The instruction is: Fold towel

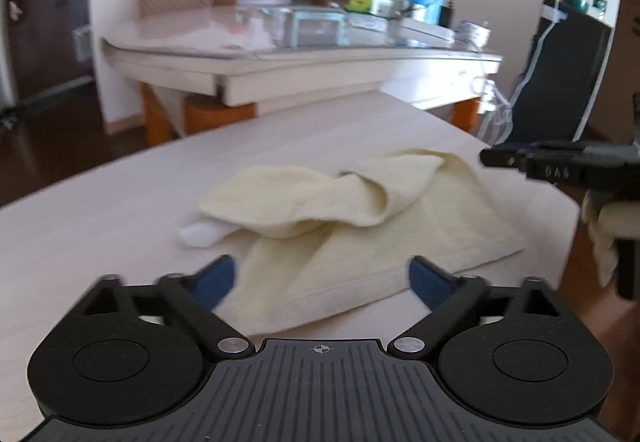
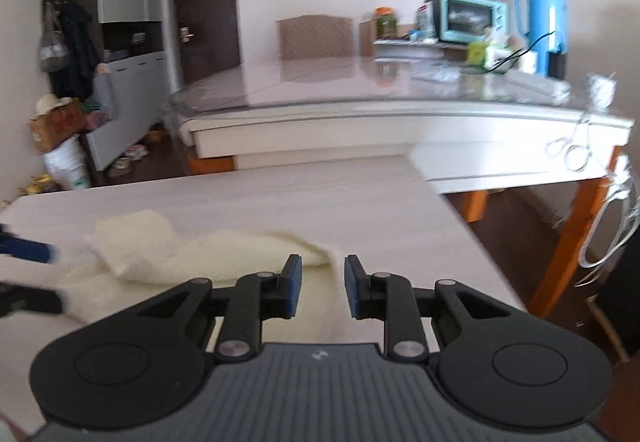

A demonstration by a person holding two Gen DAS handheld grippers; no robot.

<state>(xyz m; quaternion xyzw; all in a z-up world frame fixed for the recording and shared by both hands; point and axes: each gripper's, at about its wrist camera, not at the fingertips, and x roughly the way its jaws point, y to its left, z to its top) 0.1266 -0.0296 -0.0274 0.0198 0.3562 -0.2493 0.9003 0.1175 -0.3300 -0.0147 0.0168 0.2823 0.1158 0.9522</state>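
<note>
On the pale table point(image 1: 100, 202), cream towel point(image 1: 360, 226) lies rumpled; left gripper point(image 1: 320, 282) spread over its near edge, right gripper point(image 2: 323, 286) slightly parted, pinching nothing

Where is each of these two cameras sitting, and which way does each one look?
Left wrist: on the left gripper, looking across the towel toward the dining table; its open blue fingers show, and the right gripper at the edge.
Right wrist: on the right gripper, over the towel's corner; own fingers apart, nothing between.
Shared: towel, worktable, blue flask.
</note>
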